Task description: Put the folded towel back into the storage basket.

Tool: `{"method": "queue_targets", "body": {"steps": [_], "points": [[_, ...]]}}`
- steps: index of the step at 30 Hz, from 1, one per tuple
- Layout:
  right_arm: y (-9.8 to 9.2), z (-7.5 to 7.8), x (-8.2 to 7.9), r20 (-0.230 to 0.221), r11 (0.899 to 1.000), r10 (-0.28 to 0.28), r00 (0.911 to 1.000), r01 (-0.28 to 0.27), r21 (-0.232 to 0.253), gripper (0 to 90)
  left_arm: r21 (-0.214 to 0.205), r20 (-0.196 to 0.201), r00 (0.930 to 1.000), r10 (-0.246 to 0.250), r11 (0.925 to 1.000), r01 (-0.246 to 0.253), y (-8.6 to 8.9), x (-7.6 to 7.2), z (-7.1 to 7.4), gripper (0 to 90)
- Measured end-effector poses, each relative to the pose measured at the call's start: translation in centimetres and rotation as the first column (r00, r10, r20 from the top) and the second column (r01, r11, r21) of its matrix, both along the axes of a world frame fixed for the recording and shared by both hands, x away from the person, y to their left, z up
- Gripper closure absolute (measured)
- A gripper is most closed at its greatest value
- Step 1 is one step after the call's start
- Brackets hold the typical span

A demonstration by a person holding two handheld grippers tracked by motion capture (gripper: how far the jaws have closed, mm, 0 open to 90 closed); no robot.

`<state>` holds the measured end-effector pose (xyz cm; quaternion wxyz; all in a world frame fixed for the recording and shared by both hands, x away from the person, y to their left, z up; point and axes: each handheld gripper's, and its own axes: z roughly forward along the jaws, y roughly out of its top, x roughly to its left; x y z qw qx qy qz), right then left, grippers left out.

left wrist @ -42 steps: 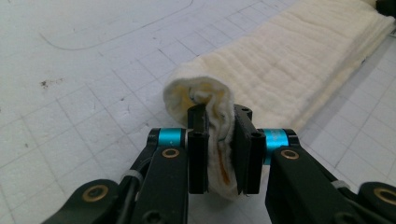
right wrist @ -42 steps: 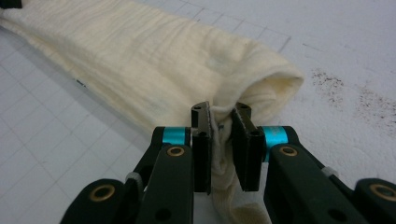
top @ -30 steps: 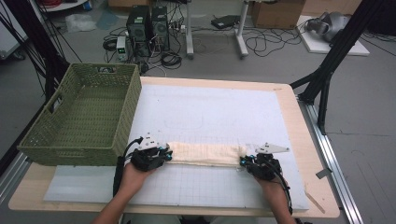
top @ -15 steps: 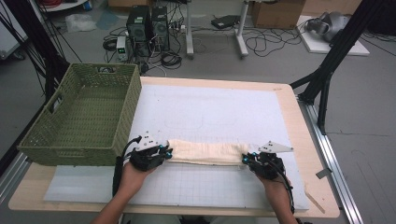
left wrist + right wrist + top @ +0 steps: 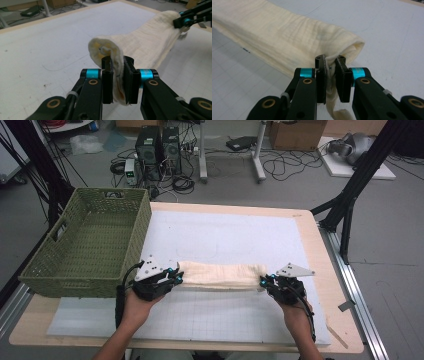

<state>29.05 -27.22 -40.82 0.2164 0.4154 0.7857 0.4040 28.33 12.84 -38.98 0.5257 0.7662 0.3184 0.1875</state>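
1. Cloth (image 5: 220, 275) — cream, folded into a long band, stretched across the near half of the worktop (image 5: 310, 237) between the two grippers.
2. Left gripper (image 5: 176, 279) — jaws pinching the cloth's left end (image 5: 117, 75); the fabric curls up above them.
3. Right gripper (image 5: 263, 282) — jaws pinching the right end (image 5: 331, 72), bunched fabric between them.
4. Basket (image 5: 60, 270) — green wicker, at the worktop's left edge, just beside the left gripper.

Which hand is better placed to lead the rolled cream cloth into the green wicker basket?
Left: the left gripper, clamped on the rolled cream cloth, sits beside the green wicker basket.
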Motion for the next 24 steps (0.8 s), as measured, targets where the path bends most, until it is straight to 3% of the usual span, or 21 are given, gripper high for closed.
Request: {"method": "queue_targets", "body": {"steps": [11,24], "points": [[2.4,3.2,3.8,0.054,1.000,0.013,0.9985,-0.012,-0.026,81.2,-0.060,0.099,0.9950,0.017,0.9981,-0.011,1.6,-1.3,3.9,79.9],[7.2,7.4,7.6,0.112,0.998,0.060,0.9919,-0.057,-0.026,81.2,-0.068,0.179,0.9815,0.067,0.9962,-0.055,4.9,-2.9,6.9,79.9]]}}
